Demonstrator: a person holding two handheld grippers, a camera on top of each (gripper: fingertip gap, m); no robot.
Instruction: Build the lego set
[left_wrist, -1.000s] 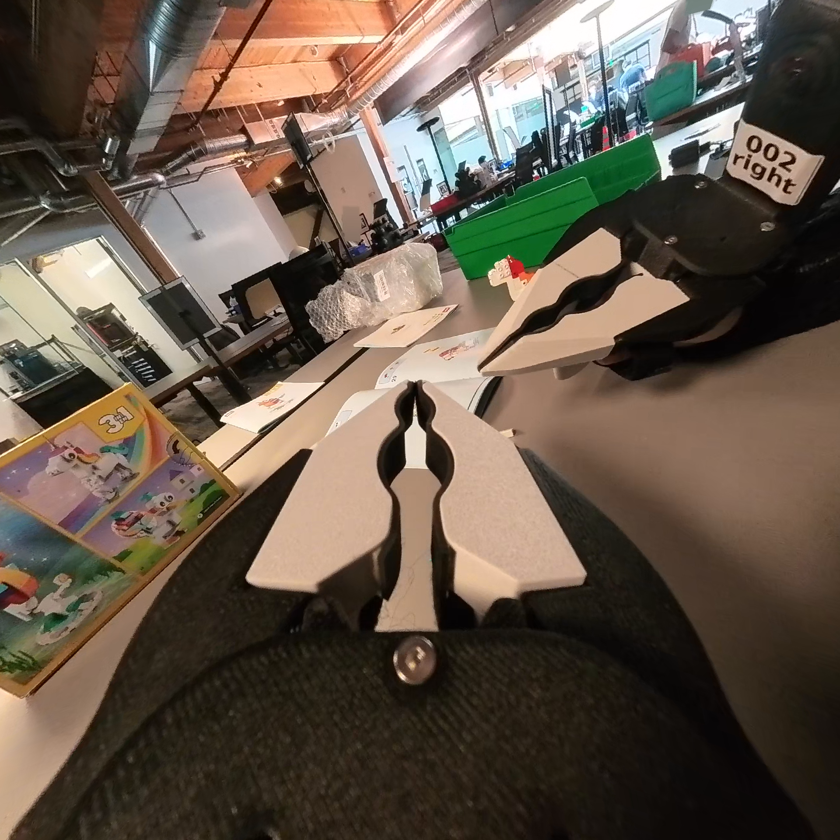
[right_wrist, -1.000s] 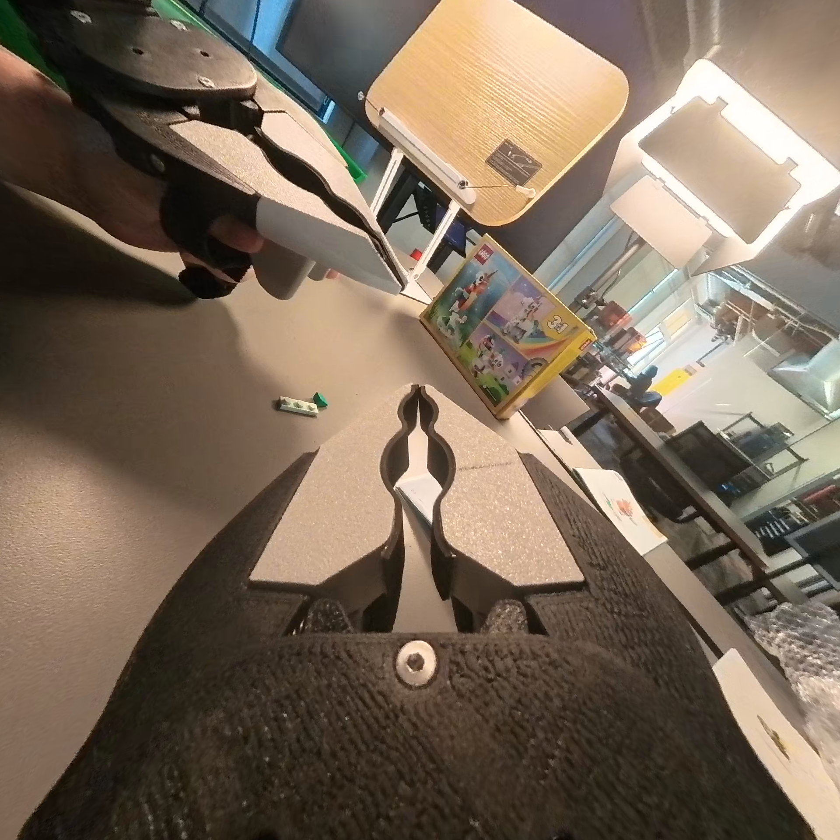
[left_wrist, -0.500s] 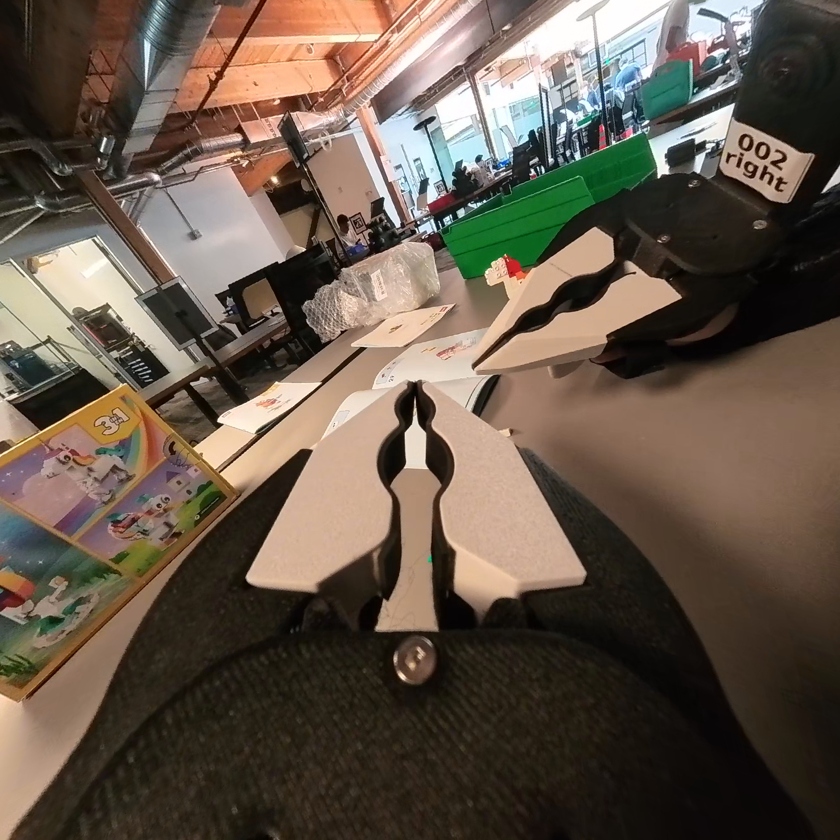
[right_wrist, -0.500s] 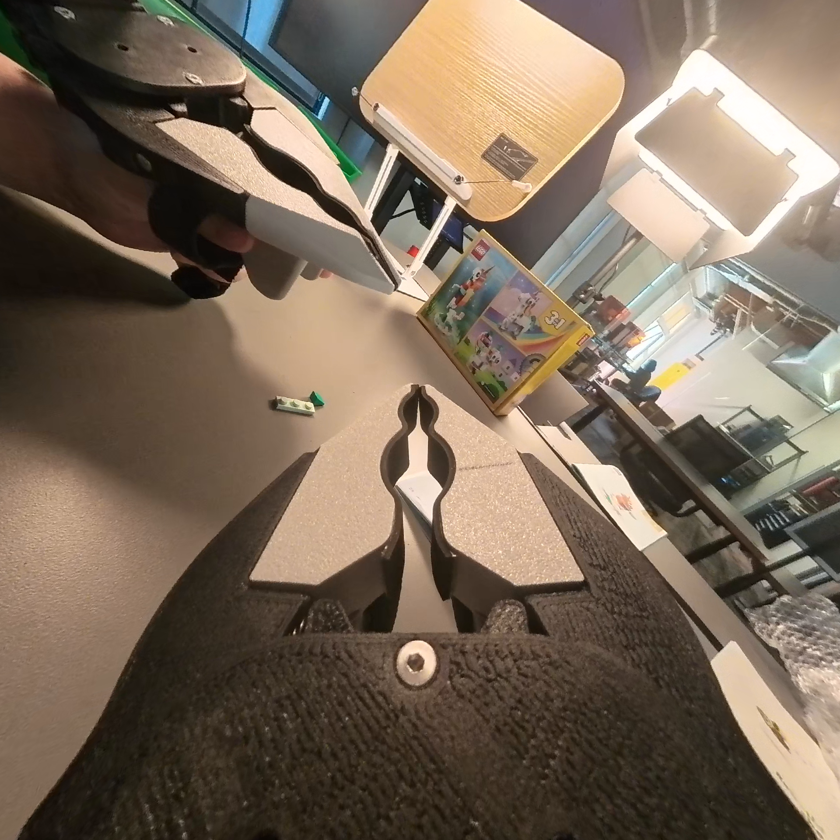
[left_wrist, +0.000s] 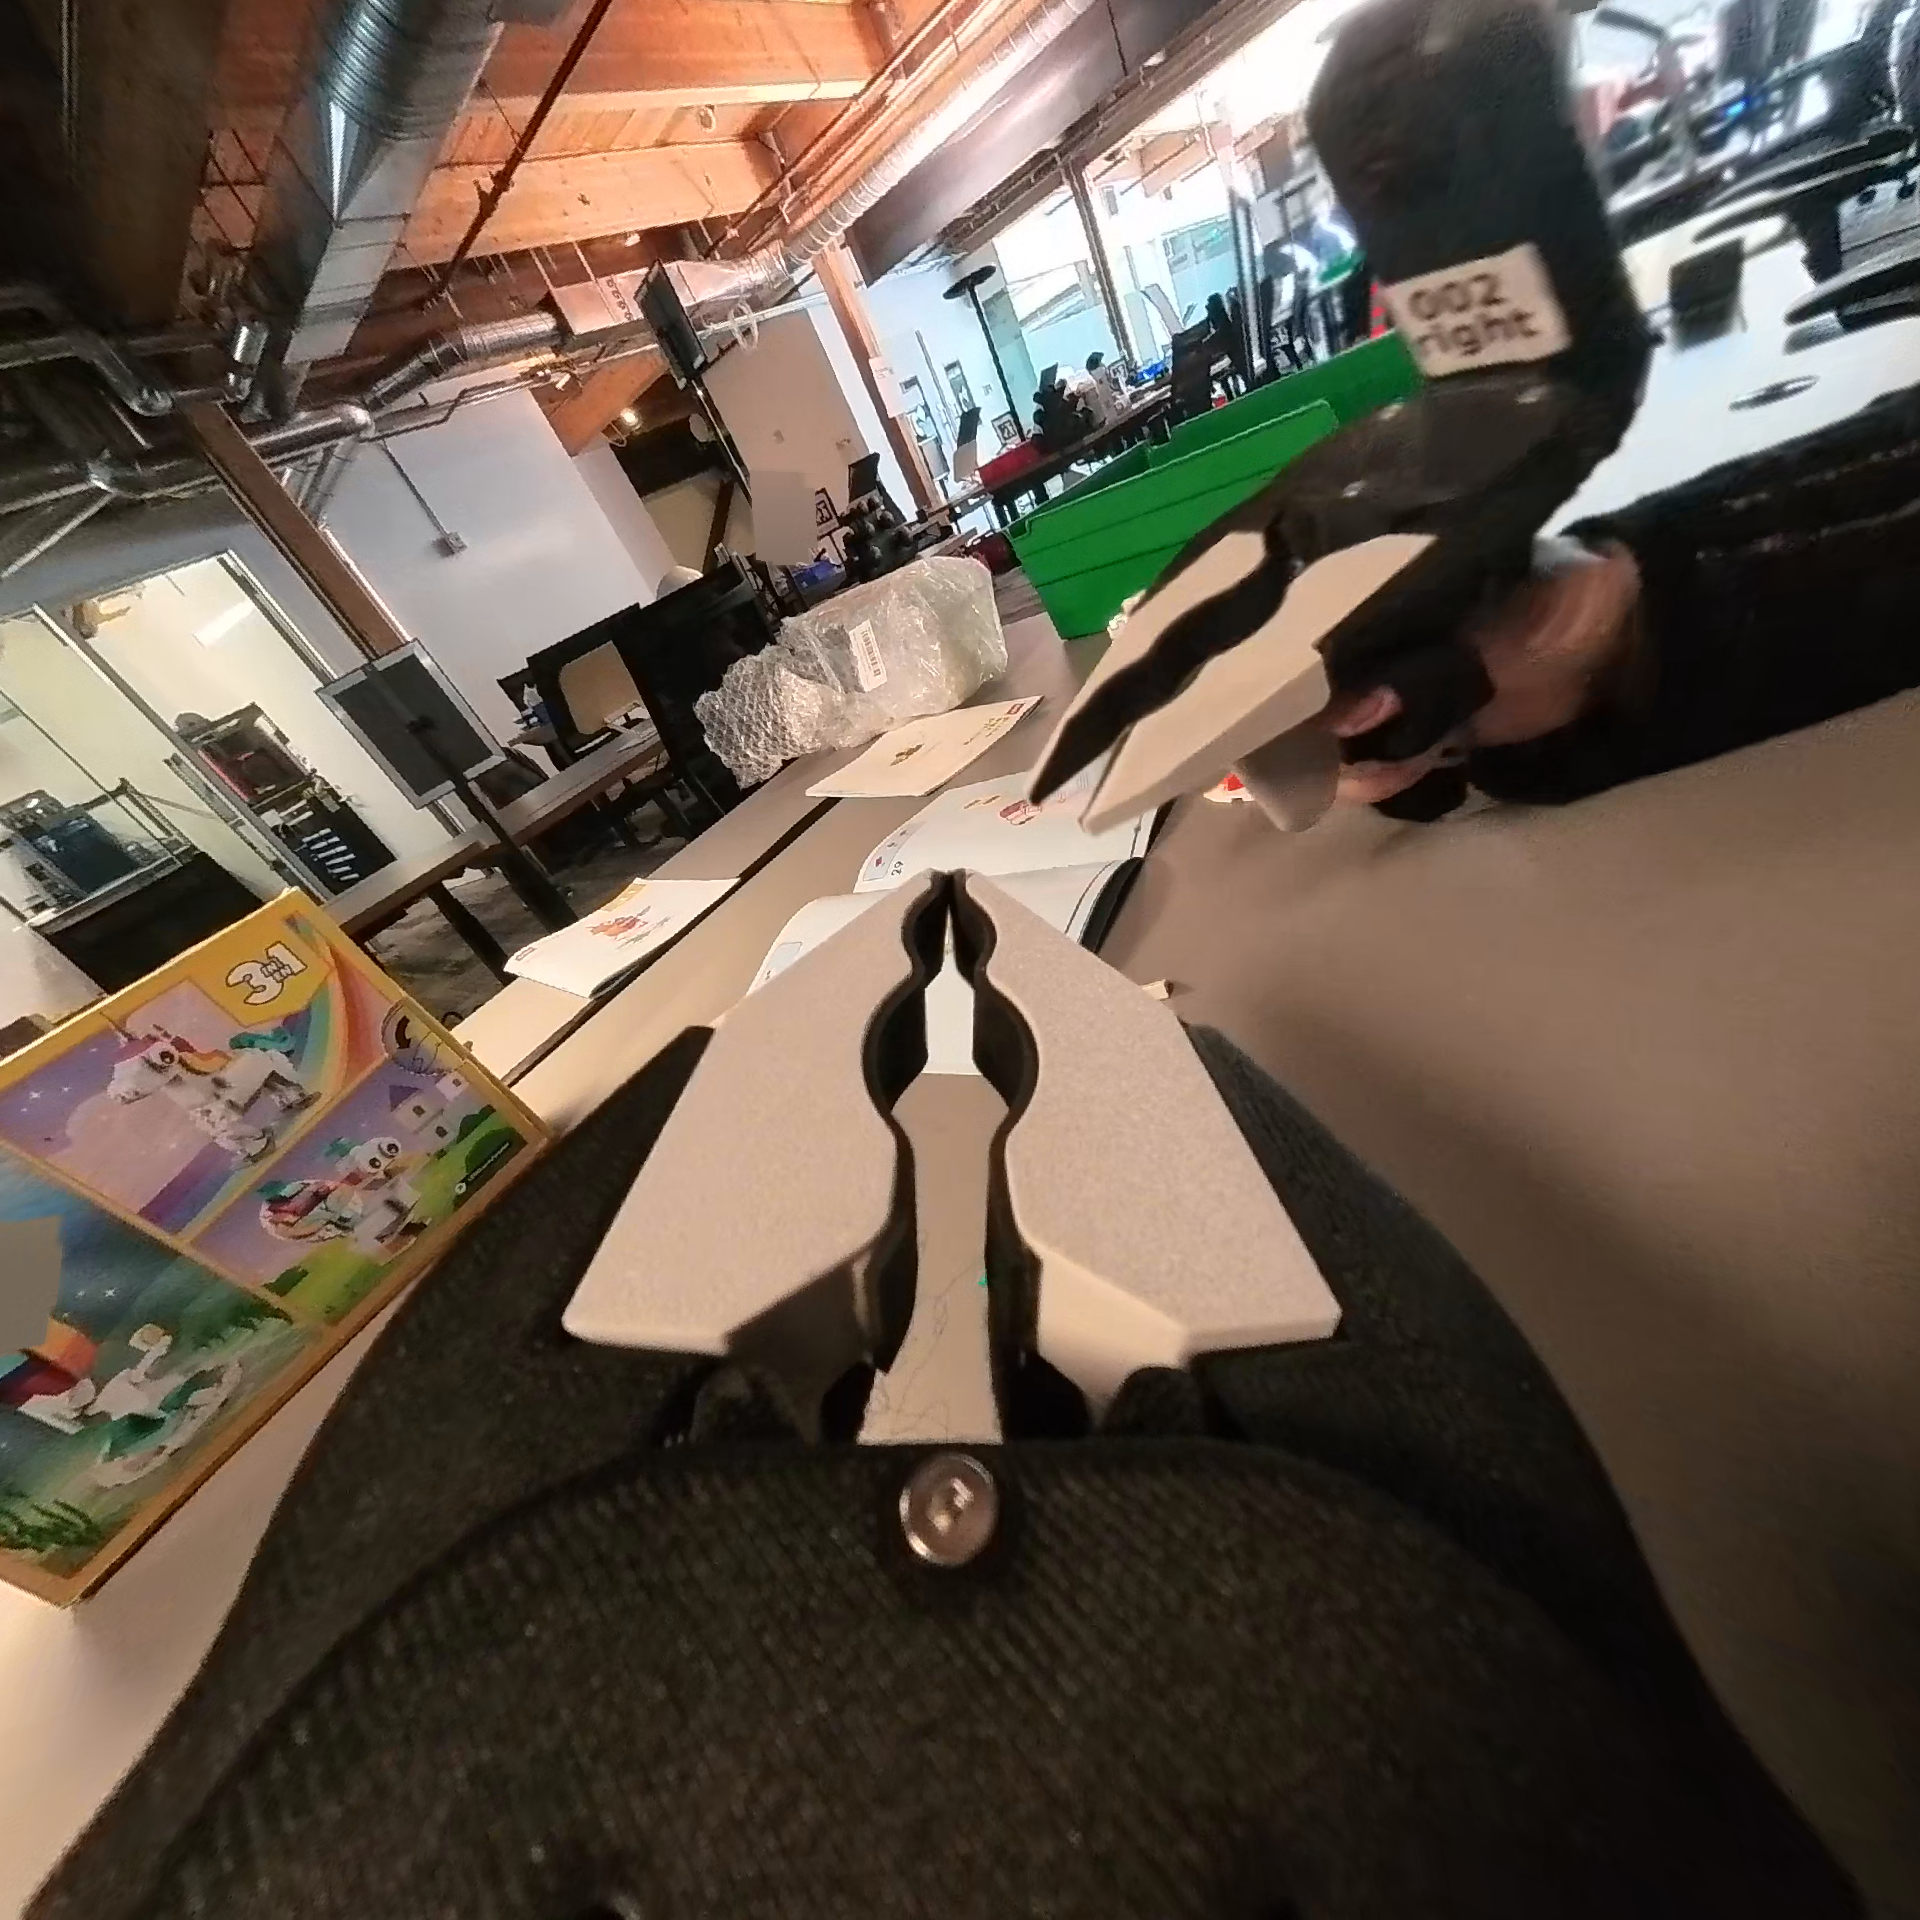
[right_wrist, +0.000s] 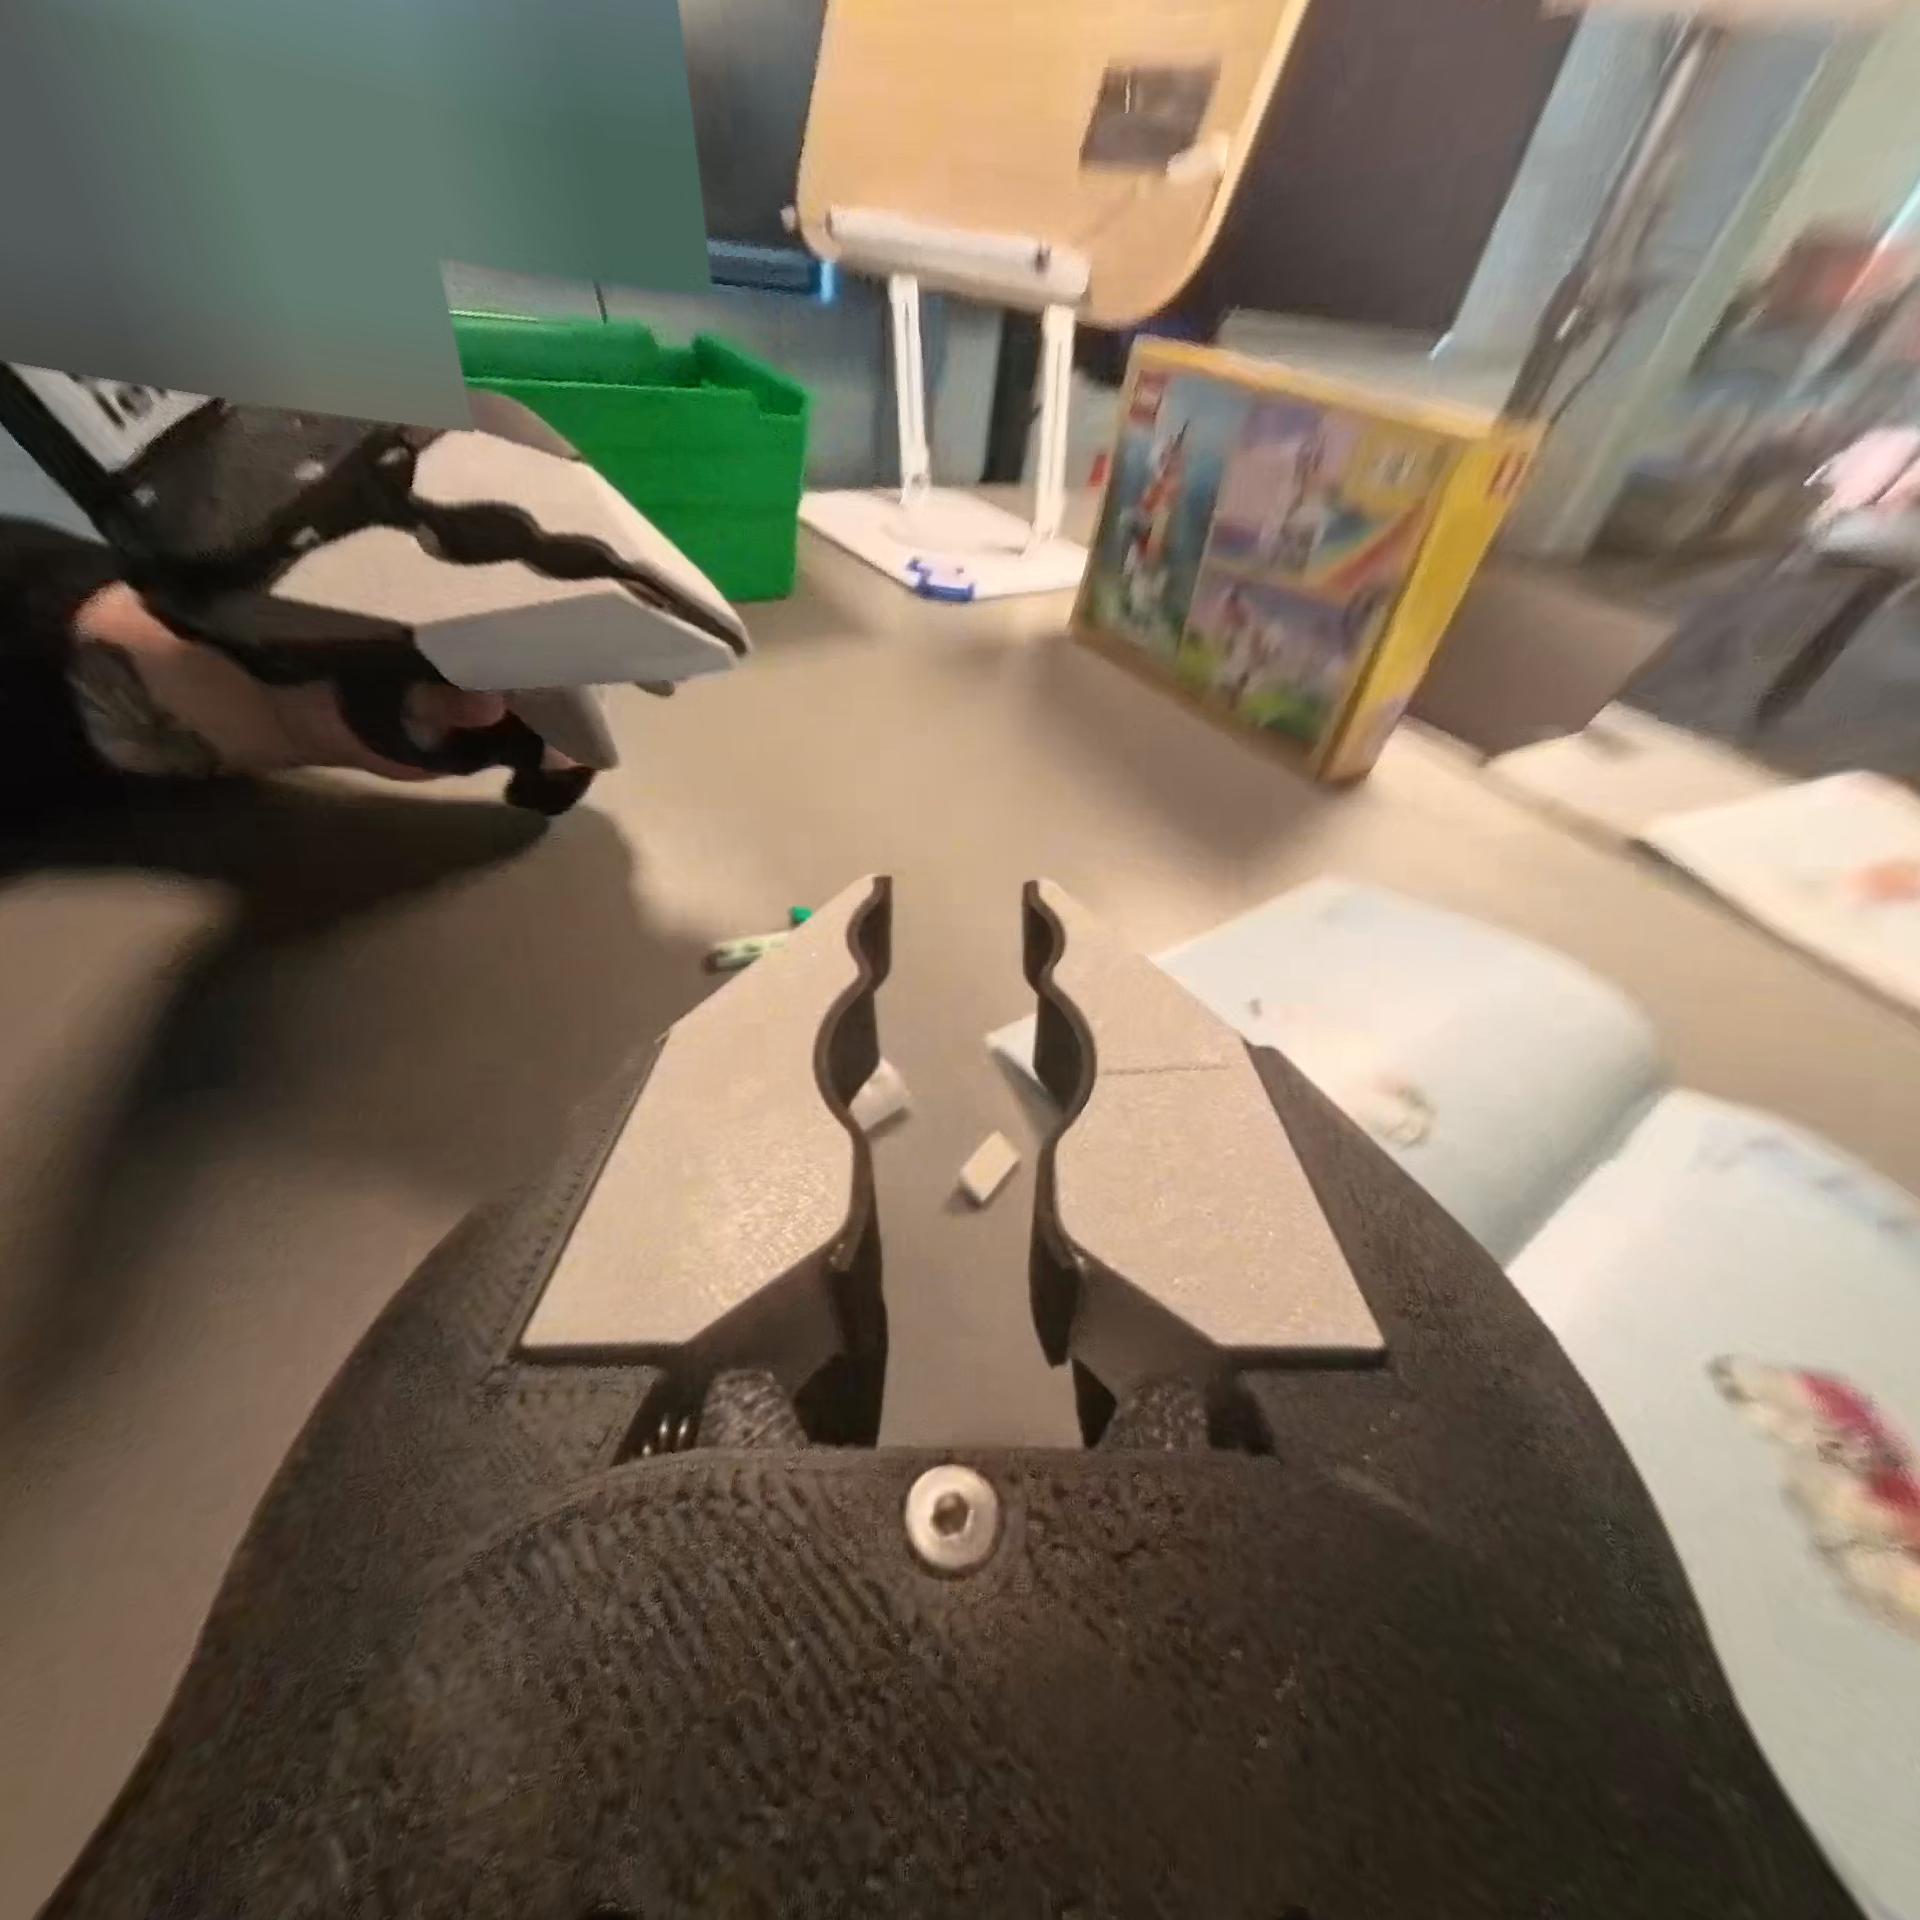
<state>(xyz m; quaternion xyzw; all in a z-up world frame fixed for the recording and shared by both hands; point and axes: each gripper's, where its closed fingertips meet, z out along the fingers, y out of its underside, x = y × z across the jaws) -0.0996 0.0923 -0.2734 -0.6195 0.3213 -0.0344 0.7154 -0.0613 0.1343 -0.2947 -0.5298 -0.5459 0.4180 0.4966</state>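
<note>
Now the right hand-held gripper (right_wrist: 956, 904) stands released, its 2 fingers parted with a clear gap and nothing between them. Seen through that gap, 2 small white bricks lie loose on the grey surface (right_wrist: 416, 1039): the nearer white brick (right_wrist: 987, 1179) sits close to the right finger, its long axis slanted across the gripper's line; the farther white brick (right_wrist: 881, 1096) is half hidden behind the left finger. Both lie just left of the open instruction booklet (right_wrist: 1434, 1029). Past the fingertips, farther from the booklet, lie a pale green plate (right_wrist: 750, 947) and a small dark green piece (right_wrist: 798, 914), the plate's long axis running roughly crosswise to the gripper.

Judgement: the right hand-held gripper is the nearer one to the white bricks, which lie straight ahead and below; a short drop forward would reach them, with a wrist turn to square up on the slanted brick.

The left hand-held gripper (left_wrist: 948, 896) is clenched on nothing, held low over the surface, well apart from the bricks. The set's box (right_wrist: 1299, 561) stands beyond, left of the booklet.

Change against 0.5 s ago: the right hand-held gripper was closed and rolled on its side; it has since levelled, swung toward the booklet and opened. The left one looks unchanged.
</note>
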